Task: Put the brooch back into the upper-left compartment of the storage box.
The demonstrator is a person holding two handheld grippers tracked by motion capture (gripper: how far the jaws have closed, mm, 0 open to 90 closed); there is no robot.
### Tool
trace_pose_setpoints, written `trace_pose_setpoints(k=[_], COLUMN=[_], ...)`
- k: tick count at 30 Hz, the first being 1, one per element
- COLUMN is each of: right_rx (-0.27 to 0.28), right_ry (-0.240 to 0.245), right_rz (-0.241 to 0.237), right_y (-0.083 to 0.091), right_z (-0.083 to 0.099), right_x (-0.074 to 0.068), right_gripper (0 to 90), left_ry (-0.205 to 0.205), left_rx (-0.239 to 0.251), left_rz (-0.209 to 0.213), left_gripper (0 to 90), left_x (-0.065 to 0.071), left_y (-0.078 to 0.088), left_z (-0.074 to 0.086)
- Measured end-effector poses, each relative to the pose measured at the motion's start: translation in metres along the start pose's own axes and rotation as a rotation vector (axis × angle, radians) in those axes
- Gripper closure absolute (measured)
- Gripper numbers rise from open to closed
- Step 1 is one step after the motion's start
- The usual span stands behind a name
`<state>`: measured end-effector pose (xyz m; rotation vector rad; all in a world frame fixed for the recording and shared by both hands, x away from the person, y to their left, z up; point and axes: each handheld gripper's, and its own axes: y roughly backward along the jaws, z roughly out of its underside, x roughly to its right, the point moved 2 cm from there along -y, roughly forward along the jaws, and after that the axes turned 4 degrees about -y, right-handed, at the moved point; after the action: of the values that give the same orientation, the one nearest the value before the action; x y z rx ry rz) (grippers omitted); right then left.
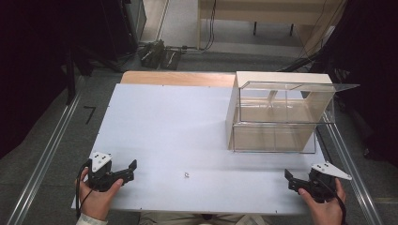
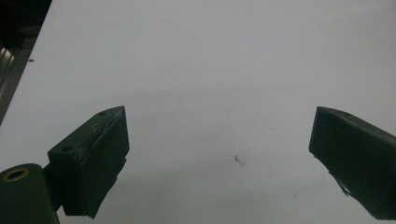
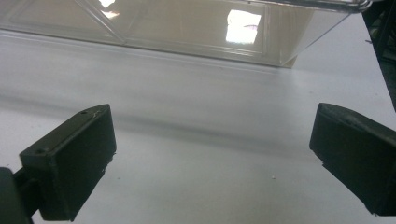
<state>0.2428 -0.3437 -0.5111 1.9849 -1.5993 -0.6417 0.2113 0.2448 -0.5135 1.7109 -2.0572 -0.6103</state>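
Nothing looks begun yet — the left gripper (image 1: pixel 123 174) and right gripper (image 1: pixel 297 180) rest at the near corners of the white table (image 1: pixel 164 122), jaws spread wide and empty, the tiny pale object (image 1: pixel 186 175) lying untouched between them — the clear plastic box (image 1: pixel 277 117) stands far right.

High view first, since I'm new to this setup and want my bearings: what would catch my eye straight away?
The clear plastic box with pale wooden side panels stands out at the far right of the white table. At the near edge, a hand holds each black gripper, the left gripper and the right gripper, both with jaws open and nothing between them. Between them lies a tiny speck on the tabletop.
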Motion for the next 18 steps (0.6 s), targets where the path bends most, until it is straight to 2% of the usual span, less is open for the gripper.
trace_pose_setpoints(k=[4,18], right_rx=[0.002,-0.01], right_ry=[0.021,0.024], right_rz=[-0.003,-0.008], right_y=[0.0009,-0.0008], right_z=[0.0003,0.0004], right_x=[-0.0043,-0.0067], right_gripper=[0.0,0.0], left_ry=[0.006,-0.008], left_rx=[0.003,-0.005], left_rz=[0.011,0.027], left_gripper=[6.9,6.9], left_x=[0.0018,0.0093], left_y=[0.0,-0.0053], left_z=[-0.0006,-0.0023])
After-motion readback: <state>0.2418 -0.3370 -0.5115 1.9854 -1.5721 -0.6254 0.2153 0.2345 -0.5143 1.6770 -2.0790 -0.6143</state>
